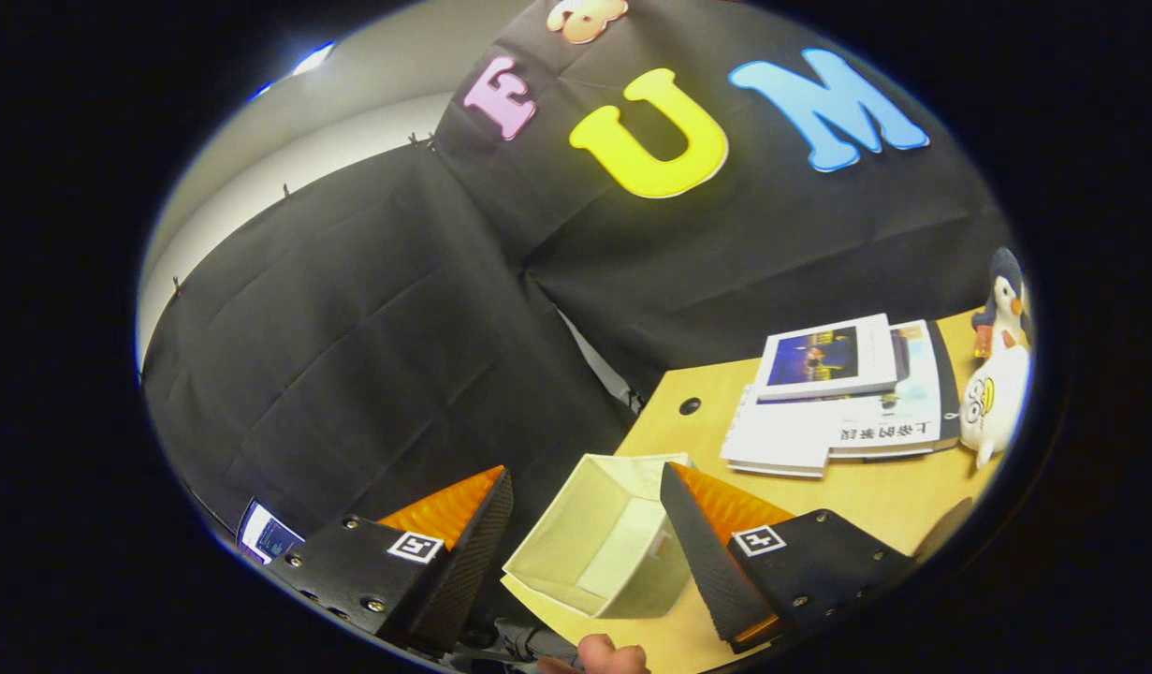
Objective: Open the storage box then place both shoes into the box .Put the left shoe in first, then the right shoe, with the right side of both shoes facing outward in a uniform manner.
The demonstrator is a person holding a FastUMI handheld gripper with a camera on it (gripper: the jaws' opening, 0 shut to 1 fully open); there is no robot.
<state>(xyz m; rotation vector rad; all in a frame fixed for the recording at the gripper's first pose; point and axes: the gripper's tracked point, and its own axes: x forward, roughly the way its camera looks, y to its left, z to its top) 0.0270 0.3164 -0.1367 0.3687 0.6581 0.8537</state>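
The gripper (585,524) is spread wide and holds nothing, and the cream fabric storage box (604,548) sits open between its fingers at the near corner of the light wooden table (875,501). I think the box step is done, so next the gripper must find the left shoe. The box is close to the table edge, with bare table beside it before the stack of white books (842,398) and the penguin toy (1001,360).

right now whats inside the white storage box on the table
The storage box stands open on the table, seen between the gripper's open fingers. Its pale inner walls and floor show bare, with no shoe. The right finger covers its far corner.
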